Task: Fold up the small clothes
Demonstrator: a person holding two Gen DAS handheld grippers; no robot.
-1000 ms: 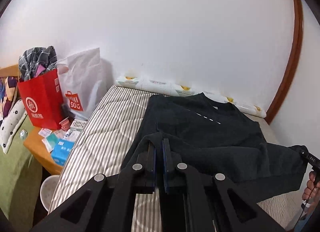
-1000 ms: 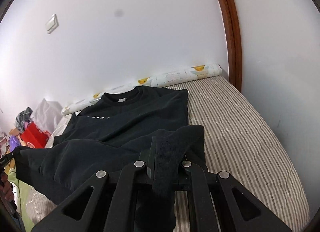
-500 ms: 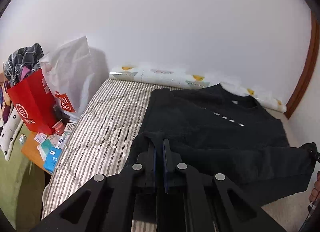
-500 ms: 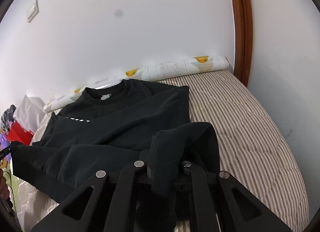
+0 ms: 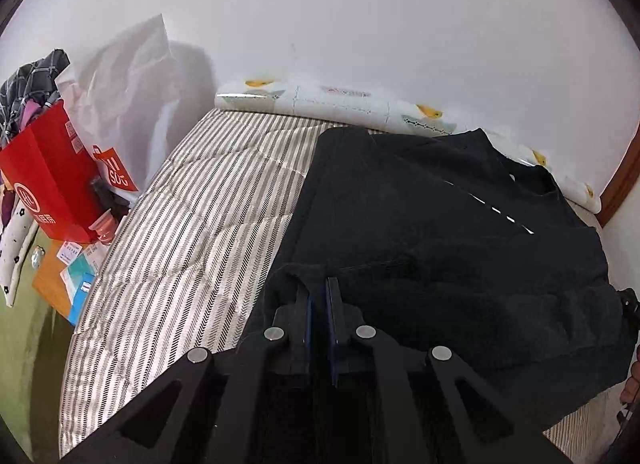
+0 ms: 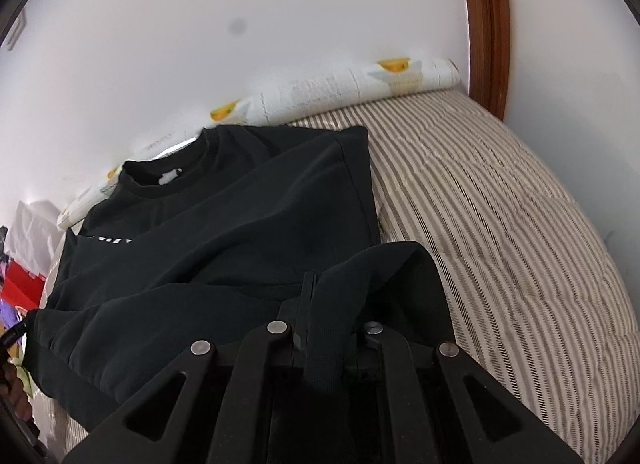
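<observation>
The black sweatshirt [image 6: 248,224] lies on the striped mattress [image 6: 500,224] with its collar at the far end, near the wall, and its front facing up. Its near hem is lifted and brought over the body, so a soft fold of cloth runs just in front of both tools. I judge this is the bottom-to-top fold, and the hem is held at its two corners so that the edge stays straight when it comes down.

The right gripper [image 6: 326,328] has its jaws closed narrow on the hem's right corner; a strip of ribbed cloth comes out between them toward the camera, and a loop of fabric stands up just right of the tips. The left gripper [image 5: 318,304] is also closed narrow, its blue pads almost touching, and the hem's left corner is bunched around the tips. The cloth is very dark, so the pinch itself is difficult to see there, but the lifted edge suggests that it is held.

Beyond the collar, a rolled printed sheet [image 5: 340,104] lies along the wall. Far to the left of the left gripper stand a red paper bag [image 5: 48,180] and a white plastic bag [image 5: 132,96], well apart from the garment.
</observation>
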